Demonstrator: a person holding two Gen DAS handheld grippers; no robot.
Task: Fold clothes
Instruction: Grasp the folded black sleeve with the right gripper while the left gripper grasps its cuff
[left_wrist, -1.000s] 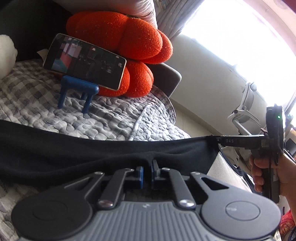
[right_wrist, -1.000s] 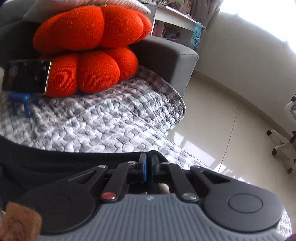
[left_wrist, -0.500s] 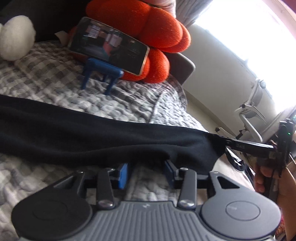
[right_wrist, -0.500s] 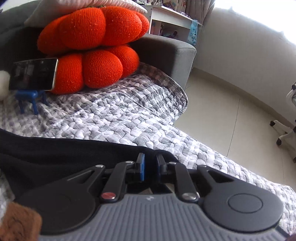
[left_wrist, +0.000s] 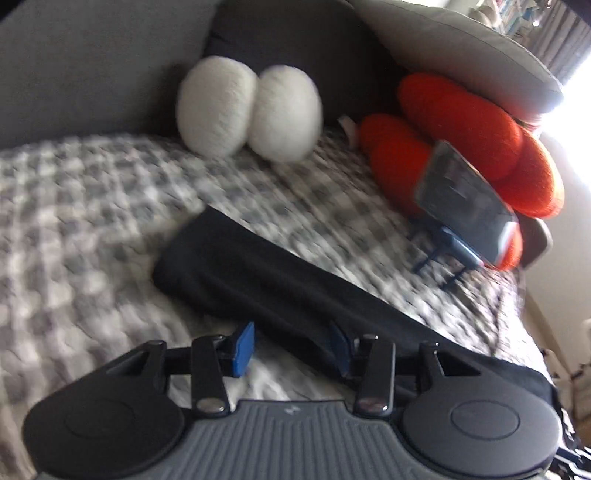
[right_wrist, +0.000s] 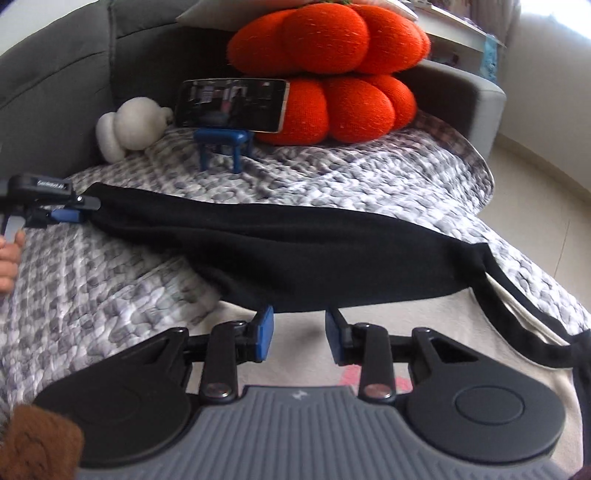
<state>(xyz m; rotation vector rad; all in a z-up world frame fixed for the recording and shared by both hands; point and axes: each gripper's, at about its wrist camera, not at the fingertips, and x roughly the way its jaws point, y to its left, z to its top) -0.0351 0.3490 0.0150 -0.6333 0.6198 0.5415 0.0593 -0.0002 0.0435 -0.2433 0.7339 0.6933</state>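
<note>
- At the left edge of the right wrist view, the left gripper (right_wrist: 72, 214) sits by the near end of the black knit garment (right_wrist: 295, 254). Its own camera shows its jaws spread, gripping nothing, one blue pad (left_wrist: 243, 349) over bare quilt.
- Across the middle, that garment lies as a long narrow band on the grey-and-white pebble-patterned quilt (right_wrist: 351, 184) of the sofa, flattened there, I judge, so an edge can be caught for folding.
- Behind it, a dark phone on a small blue stand (right_wrist: 231, 105) leans against the orange knitted pumpkin cushion (right_wrist: 332, 74).
- Low centre, the right gripper (right_wrist: 299, 334) hovers at the band's near edge, jaws spread and empty.
- At lower right a black strap-like piece (right_wrist: 524, 325) trails over cream cloth (right_wrist: 424, 314).
</note>
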